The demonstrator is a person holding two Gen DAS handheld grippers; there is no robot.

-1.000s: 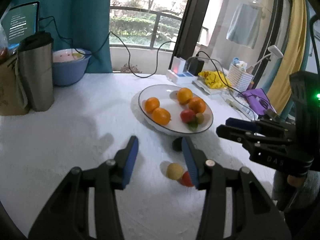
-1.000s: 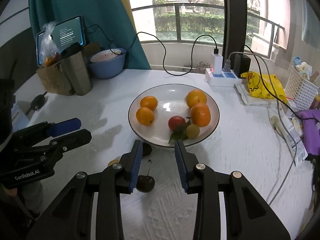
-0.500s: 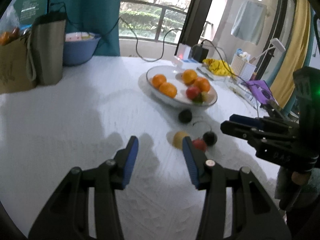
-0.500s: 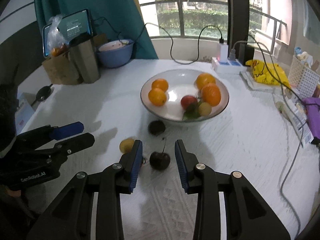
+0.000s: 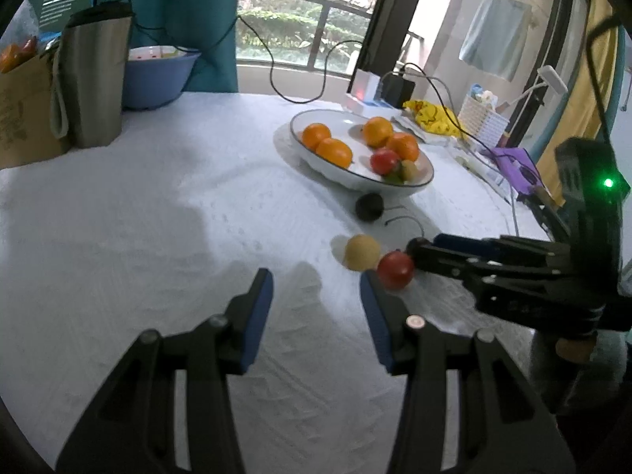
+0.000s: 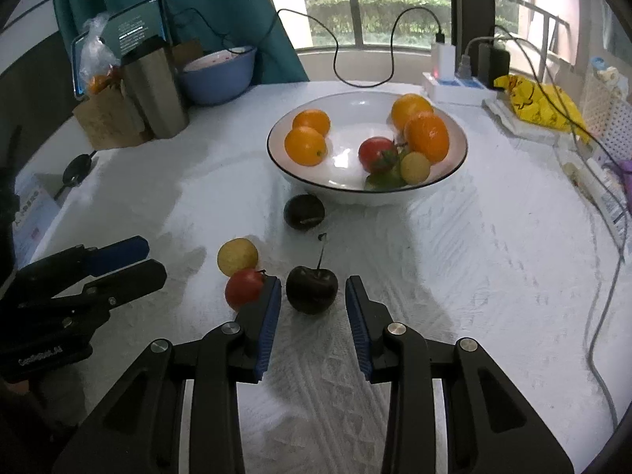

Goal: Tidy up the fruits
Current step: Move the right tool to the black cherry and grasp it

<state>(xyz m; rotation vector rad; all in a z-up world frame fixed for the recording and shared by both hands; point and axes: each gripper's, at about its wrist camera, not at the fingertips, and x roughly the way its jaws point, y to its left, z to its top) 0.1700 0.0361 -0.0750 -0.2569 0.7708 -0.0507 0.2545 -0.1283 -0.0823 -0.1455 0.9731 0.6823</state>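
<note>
Table (image 6: 493, 276): white cloth, with four loose fruits lying in front of the bowl.
Bowl (image 6: 367, 191): white with a dark rim, mid-table; it holds the sorted fruit, so this part looks done.
Oranges (image 6: 426, 137): four in the bowl, two on its left side and two on its right.
Red fruit in bowl (image 6: 377, 154): rests near the middle, with a small yellow-green fruit (image 6: 414, 168) and a leaf just beside it.
Left claw (image 5: 316, 296): wide open and holding nothing; it hangs over bare cloth, with the loose red fruit just past its right finger.
Right claw (image 6: 313, 302): open, one finger on each side of the dark cherry; a gap shows on both sides, so nothing is gripped yet.
Dark cherry (image 6: 311, 288): sits on the cloth between the right claw's fingers, stem pointing up toward the bowl.
Dark round fruit (image 6: 304, 211): on the cloth just in front of the bowl's near wall.
Yellow fruit (image 6: 237, 256): on the cloth, touching or nearly touching the loose red one.
Loose red fruit (image 6: 244, 291): just outside the right claw's left finger.
Progress: I judge it a little over half done; six pieces are in, four are out, and the cherry looks next.
</note>
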